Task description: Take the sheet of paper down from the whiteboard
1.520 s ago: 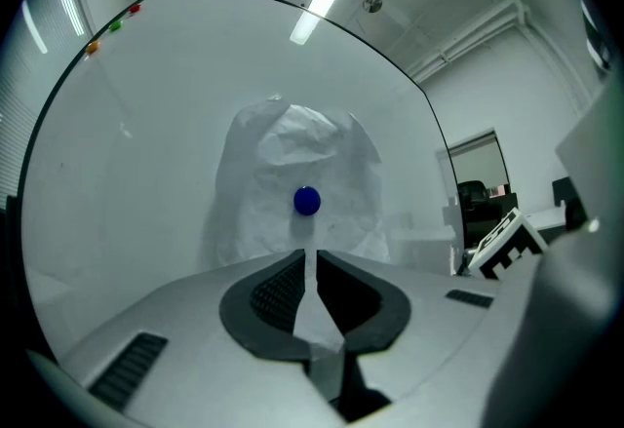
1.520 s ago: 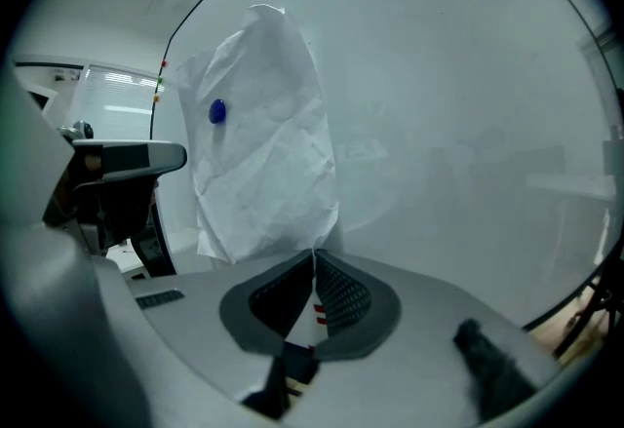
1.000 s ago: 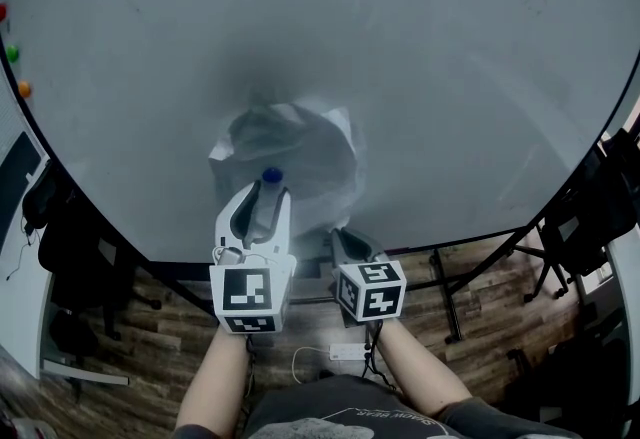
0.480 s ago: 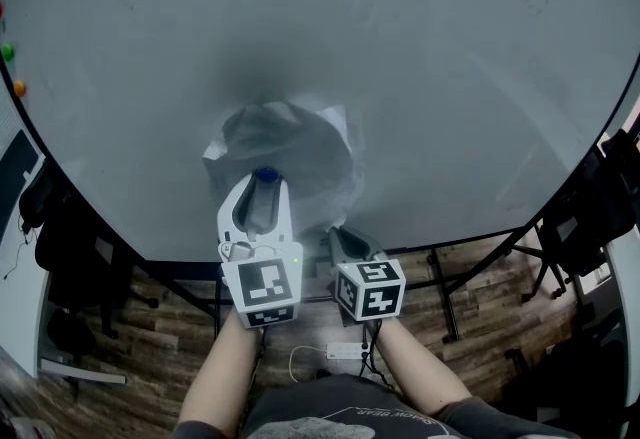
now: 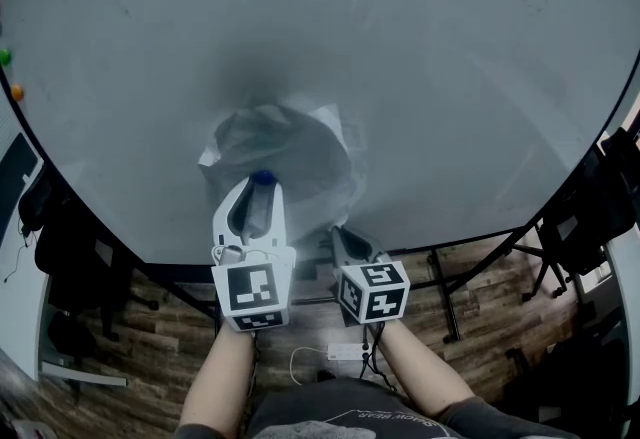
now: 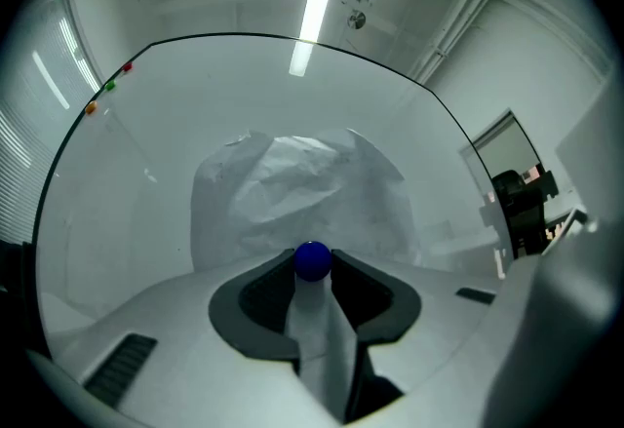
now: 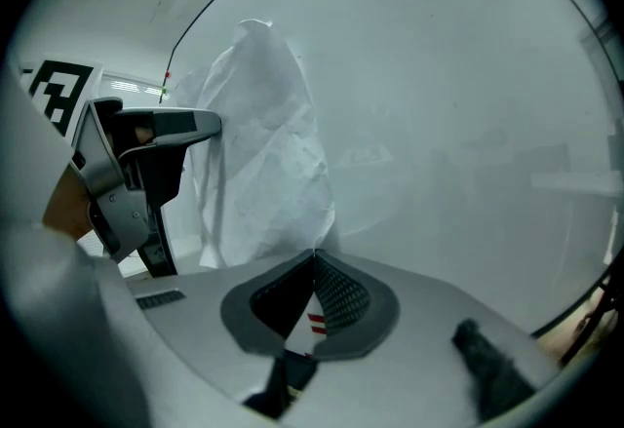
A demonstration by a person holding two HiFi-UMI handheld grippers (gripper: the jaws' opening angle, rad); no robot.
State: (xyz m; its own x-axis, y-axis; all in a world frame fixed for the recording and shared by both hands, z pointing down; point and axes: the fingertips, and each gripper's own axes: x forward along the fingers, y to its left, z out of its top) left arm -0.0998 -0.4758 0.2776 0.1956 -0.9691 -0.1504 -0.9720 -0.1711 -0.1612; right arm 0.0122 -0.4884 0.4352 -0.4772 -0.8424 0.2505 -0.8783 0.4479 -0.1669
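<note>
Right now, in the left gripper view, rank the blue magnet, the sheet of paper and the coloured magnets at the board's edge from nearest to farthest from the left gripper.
1. blue magnet: between the left gripper's jaws, which have just been closing.
2. sheet of paper: crumpled, just behind the magnet.
3. coloured magnets: far off, upper left whiteboard edge.

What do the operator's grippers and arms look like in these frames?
The left gripper and right gripper have white moulded shells with dark grey jaw linings. The right's pads are mesh-textured, with small red stripes behind them. Each carries a white cube with black square markers, left and right. Forearms are bare; the person wears a dark T-shirt with a pale print and short sleeves.
</note>
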